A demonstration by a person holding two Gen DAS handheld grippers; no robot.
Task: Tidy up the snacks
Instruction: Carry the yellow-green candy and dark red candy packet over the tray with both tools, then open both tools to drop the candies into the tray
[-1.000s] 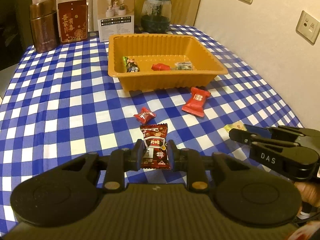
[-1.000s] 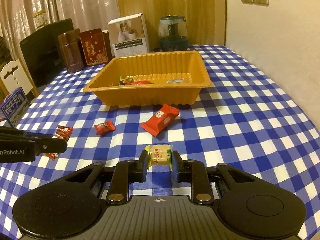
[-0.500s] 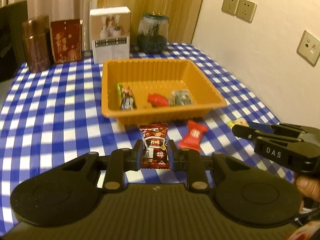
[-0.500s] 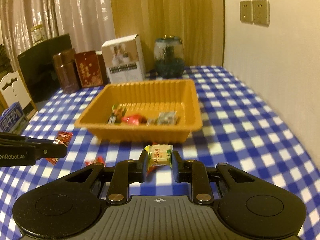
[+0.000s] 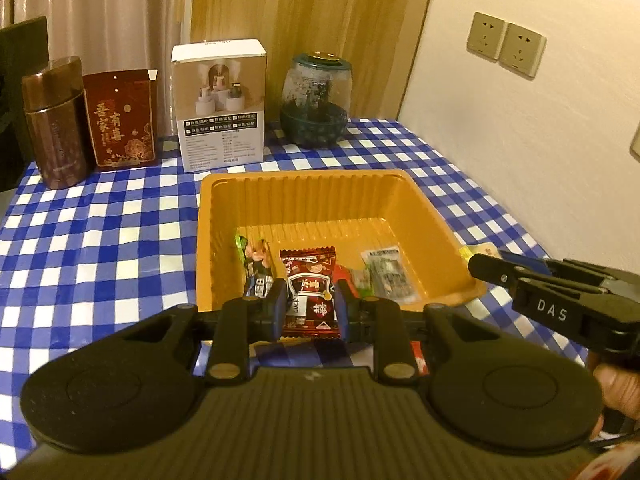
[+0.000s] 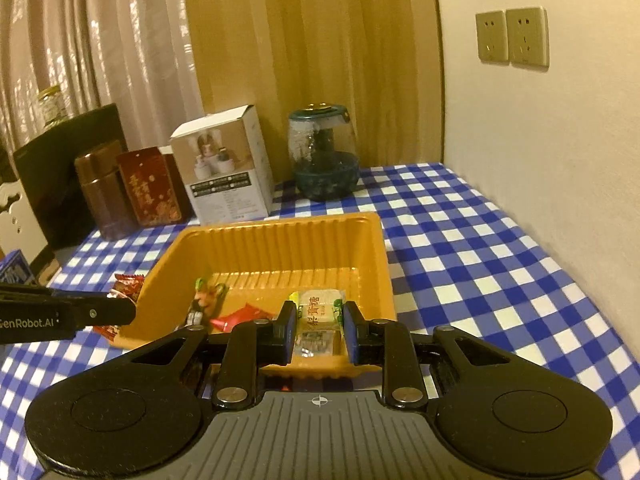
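Observation:
My left gripper (image 5: 309, 303) is shut on a dark red snack packet (image 5: 309, 288) and holds it over the near edge of the orange tray (image 5: 304, 178). My right gripper (image 6: 318, 327) is shut on a pale yellow candy (image 6: 318, 309) and holds it over the tray's (image 6: 276, 224) near right part. Inside the tray lie a green and black packet (image 5: 256, 262), a red candy (image 6: 244, 314) and a clear grey packet (image 5: 390, 270). Each gripper shows in the other's view: the right one (image 5: 486, 266), the left one (image 6: 120, 308).
At the back of the blue checked table (image 5: 100, 216) stand a brown tin (image 5: 56, 128), a red box (image 5: 122, 120), a white box (image 5: 220, 104) and a glass jar (image 5: 314, 102). The wall (image 5: 520, 120) runs along the right side.
Both grippers have lifted their snacks off the table and moved forward to the tray. The loose red candies on the cloth have dropped out of sight below them.

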